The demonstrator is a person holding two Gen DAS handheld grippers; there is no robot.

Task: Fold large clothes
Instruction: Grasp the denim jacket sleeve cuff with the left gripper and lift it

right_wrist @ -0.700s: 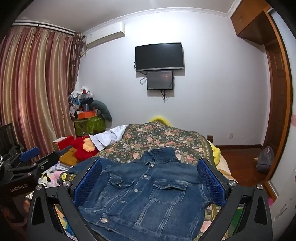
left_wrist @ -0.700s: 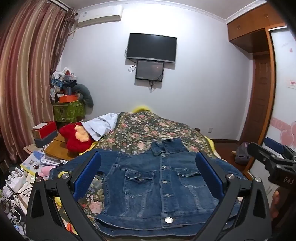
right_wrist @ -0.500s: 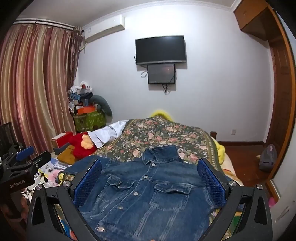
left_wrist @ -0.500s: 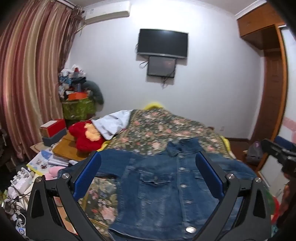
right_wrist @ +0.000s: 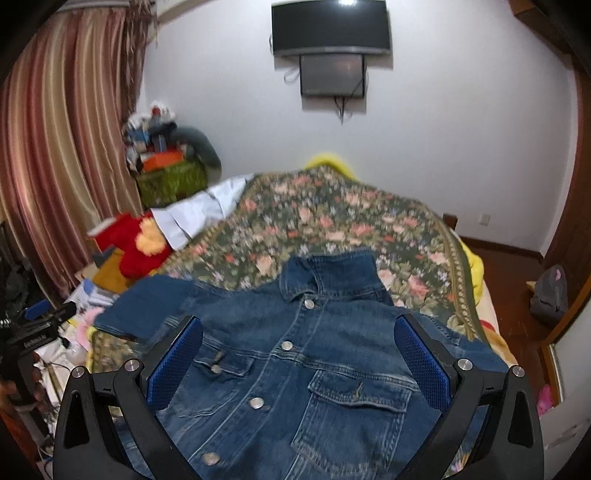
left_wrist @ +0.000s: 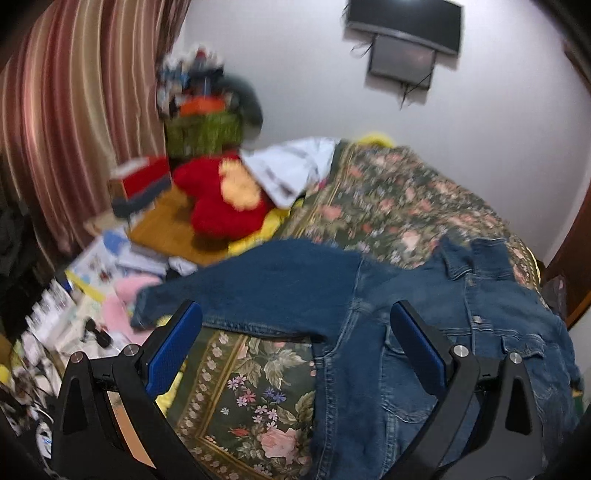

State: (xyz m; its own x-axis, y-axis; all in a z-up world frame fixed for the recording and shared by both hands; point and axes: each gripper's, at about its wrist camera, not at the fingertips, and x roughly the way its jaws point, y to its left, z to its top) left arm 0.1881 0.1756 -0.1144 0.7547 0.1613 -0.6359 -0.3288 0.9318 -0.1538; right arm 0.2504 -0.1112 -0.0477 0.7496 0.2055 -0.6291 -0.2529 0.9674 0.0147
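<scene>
Left gripper (left_wrist: pixel 295 343) and right gripper (right_wrist: pixel 298 349), both spread wide and empty, above the blue denim button-front jacket (right_wrist: pixel 295 354), front up on the floral bedspread (right_wrist: pixel 332 221); heavy, stiff cloth, best pinched at sleeve cuff (left_wrist: pixel 147 310) or hem.

A lived-in home bedroom: a bed under a dark floral bedspread (right_wrist: pixel 332 229), long striped pink-and-gold curtains (right_wrist: pixel 62 166), a black flat-screen television (right_wrist: pixel 330 31) mounted on the white wall, and a red plush toy (left_wrist: pixel 221 199) amid bedside clutter.
</scene>
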